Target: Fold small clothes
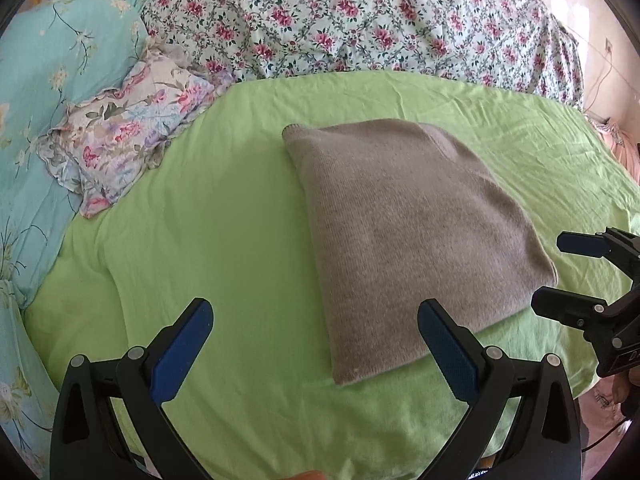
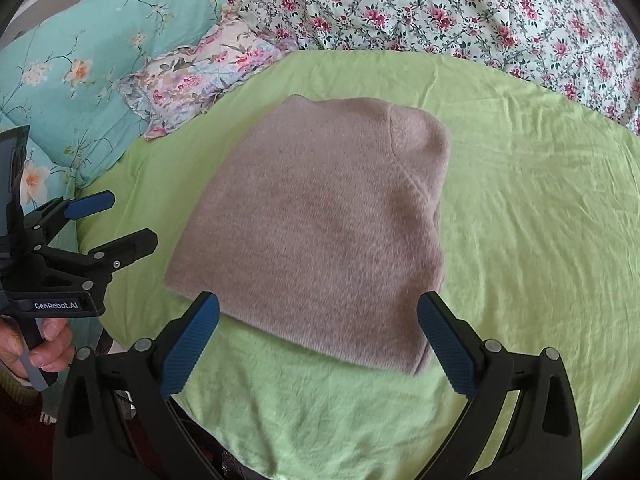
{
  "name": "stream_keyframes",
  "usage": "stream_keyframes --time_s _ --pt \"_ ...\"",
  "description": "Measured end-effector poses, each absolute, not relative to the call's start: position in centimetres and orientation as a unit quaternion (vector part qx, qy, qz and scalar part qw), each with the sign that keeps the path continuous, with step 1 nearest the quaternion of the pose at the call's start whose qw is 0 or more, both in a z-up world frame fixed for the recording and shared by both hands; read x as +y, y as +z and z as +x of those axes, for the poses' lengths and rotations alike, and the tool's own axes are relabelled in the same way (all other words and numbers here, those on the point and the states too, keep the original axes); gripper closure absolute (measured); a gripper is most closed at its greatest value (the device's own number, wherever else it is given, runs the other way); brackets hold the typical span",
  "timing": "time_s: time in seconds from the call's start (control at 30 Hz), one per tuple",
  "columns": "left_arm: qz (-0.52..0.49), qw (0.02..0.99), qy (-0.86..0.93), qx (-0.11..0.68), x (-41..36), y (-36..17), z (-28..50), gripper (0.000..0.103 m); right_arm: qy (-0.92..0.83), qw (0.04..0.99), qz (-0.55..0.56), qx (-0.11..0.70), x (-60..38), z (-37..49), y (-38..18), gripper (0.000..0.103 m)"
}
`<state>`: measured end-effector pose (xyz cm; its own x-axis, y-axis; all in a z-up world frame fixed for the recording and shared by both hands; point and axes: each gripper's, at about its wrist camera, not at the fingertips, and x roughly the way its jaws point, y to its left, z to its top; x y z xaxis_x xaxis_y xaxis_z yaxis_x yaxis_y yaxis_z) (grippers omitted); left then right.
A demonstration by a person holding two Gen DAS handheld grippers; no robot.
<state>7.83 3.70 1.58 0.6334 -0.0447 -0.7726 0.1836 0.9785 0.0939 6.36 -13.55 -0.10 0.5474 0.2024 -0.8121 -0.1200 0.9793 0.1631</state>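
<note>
Judging by the folded sweater [image 1: 404, 236] lying ahead of your left gripper [image 1: 316, 344] and right gripper [image 2: 318, 340], both wide-jawed and empty, little remains.

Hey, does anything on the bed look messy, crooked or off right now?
Nothing much stands out. The grey sweater lies folded flat on the green sheet, set at a slight angle. Left gripper and right gripper are open, touching nothing.
</note>
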Motion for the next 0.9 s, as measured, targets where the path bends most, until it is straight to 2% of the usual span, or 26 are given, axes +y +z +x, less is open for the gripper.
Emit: stream_keyframes --time_s 0.9 --pt "0.054 0.903 -0.048 0.424 3.2 2.0 10.7 0.001 0.089 0.879 0.056 0.466 -13.9 9.9 0.1 0.003"
